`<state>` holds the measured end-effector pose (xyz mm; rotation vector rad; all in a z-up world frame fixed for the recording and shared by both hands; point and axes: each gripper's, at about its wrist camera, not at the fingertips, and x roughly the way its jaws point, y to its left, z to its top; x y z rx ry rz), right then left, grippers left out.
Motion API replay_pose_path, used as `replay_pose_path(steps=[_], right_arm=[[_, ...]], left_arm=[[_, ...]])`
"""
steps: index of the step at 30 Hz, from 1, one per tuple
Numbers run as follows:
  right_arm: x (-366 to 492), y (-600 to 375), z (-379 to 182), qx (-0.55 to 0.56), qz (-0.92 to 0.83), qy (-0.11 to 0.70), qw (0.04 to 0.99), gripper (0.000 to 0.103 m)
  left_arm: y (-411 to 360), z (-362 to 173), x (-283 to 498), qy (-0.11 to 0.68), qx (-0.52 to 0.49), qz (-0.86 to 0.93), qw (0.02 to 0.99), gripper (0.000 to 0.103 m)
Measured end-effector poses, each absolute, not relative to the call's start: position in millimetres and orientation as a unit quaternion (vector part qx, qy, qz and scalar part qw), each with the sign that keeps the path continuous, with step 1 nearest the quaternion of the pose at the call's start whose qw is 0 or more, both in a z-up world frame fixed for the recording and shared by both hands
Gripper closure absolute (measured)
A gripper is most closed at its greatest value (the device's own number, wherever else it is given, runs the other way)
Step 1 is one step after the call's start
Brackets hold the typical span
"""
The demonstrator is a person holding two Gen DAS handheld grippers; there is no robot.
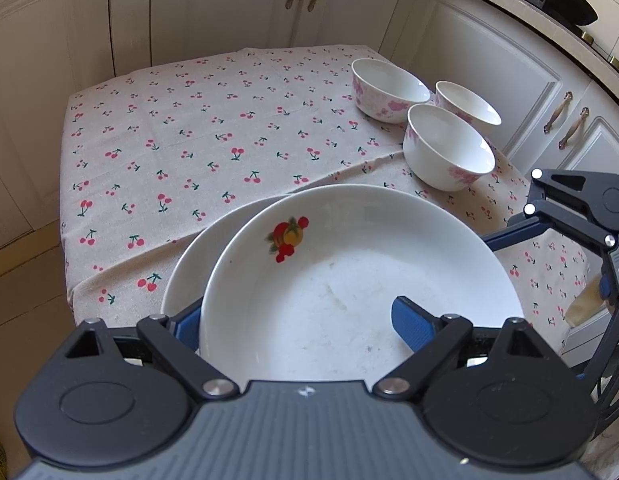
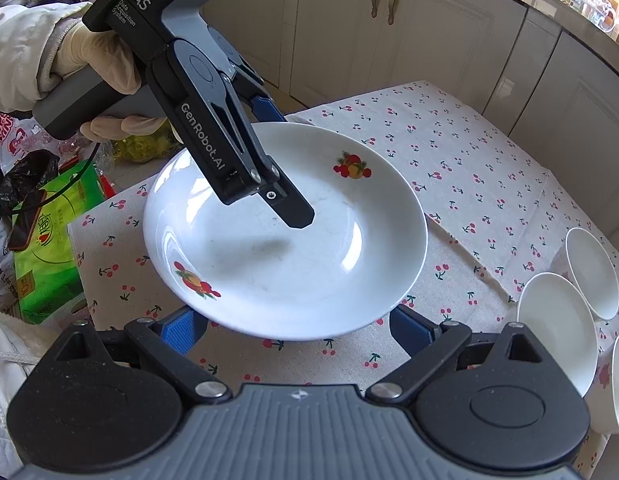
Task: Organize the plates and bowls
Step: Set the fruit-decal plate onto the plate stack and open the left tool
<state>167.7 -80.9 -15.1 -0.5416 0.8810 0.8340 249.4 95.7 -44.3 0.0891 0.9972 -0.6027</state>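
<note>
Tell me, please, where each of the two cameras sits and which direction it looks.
Left wrist: on the left gripper, looking down along its fingers at two overlapping plates, the top plate between them; three bowls beyond; the right gripper at right.
Right wrist: on the right gripper, looking down at the top plate; the left gripper and a gloved hand above it.
Shared: plate, bowls, cherry tablecloth.
</note>
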Motion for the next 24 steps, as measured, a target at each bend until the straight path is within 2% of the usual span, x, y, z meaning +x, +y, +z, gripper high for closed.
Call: replay_pose_path(steps=[24], right_arm=[[167.6, -79.0, -12.1, -0.243, 0.387, 0.416, 0.786, 0.003]], left_arm=[[89.3, -52.8, 263.2, 0.500, 0.076, -0.294, 0.811, 0.010]])
